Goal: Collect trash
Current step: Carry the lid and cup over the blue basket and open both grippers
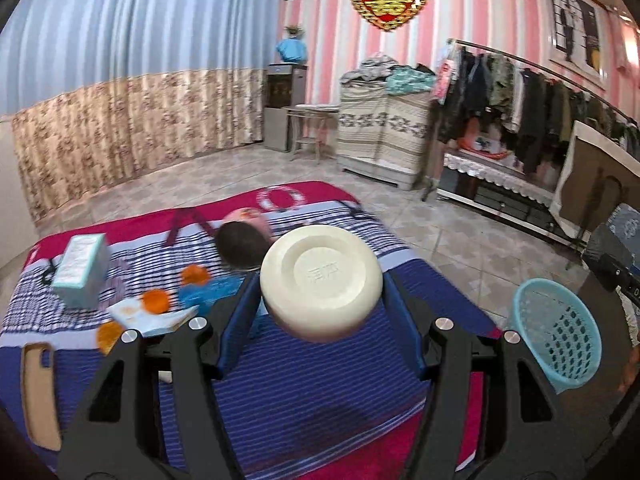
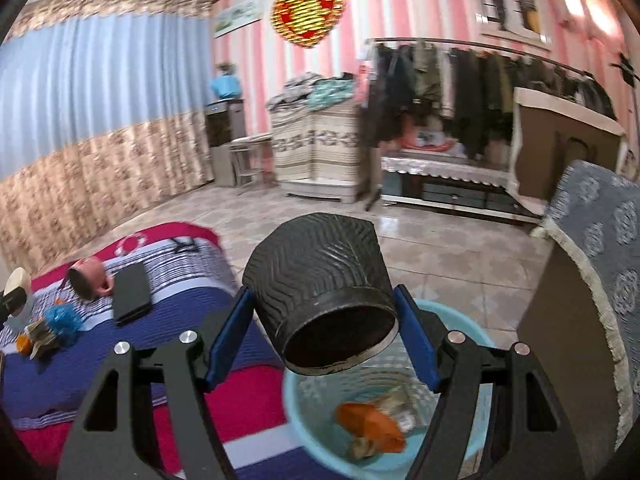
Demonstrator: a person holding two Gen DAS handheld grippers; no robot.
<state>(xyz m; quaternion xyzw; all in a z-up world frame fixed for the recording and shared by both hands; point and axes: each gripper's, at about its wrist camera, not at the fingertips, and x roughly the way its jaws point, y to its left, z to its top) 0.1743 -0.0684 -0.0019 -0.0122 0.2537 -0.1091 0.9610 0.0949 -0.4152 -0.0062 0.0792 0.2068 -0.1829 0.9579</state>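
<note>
My left gripper (image 1: 322, 286) is shut on a cream bowl (image 1: 316, 264), whose underside faces the camera above the striped cloth (image 1: 320, 400). My right gripper (image 2: 322, 294) is shut on a ribbed black cup (image 2: 316, 264). The cup is tipped with its mouth toward the camera, over a light blue basket (image 2: 296, 408). Orange peel (image 2: 372, 424) and other scraps lie inside the basket. Orange peel pieces (image 1: 156, 300), a crumpled blue wrapper (image 1: 204, 292) and a torn paper (image 1: 152, 316) lie on the cloth at the left. The basket (image 1: 560, 332) stands off the cloth's right edge.
A pale box (image 1: 80, 270), a pink mug (image 1: 244, 240) on its side and a wooden board (image 1: 38, 392) also lie on the cloth. A flat black case (image 2: 131, 294) rests near the mug. A covered chair (image 2: 592, 280) stands close on the right, with tiled floor beyond.
</note>
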